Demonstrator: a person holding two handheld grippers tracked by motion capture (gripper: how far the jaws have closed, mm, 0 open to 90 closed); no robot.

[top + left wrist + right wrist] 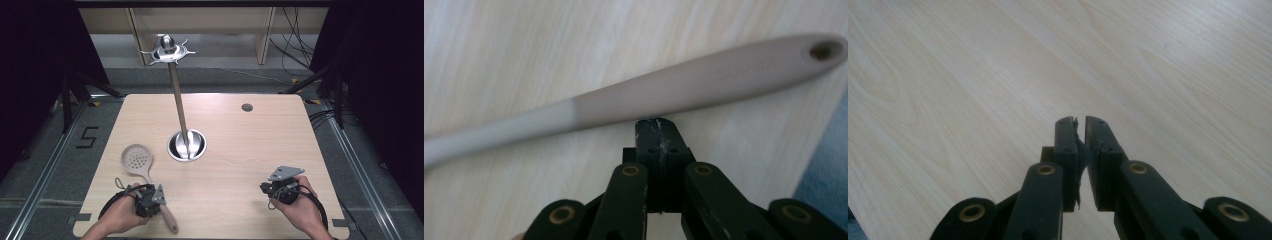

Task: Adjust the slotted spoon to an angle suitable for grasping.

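Pale wood counter (225, 130) stands among dark curtains. At its 8 o'clock a slotted skimmer (138, 159) lies flat, handle running toward 6 o'clock. At centre a steel hook stand (178, 97) rises from its round base, hooks bare; hanging the skimmer there looks likely, and nothing of that is begun. Left claw (657, 124) is clenched on nothing, tips just beside the skimmer's handle. At 4 o'clock, right claw (1079, 122) is nearly closed over bare wood, gripping nothing.

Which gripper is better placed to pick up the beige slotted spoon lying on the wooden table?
Left. The left gripper sits right at the beige slotted spoon handle, jaws shut just short of it; the right gripper rests across the wooden table, over bare wood.
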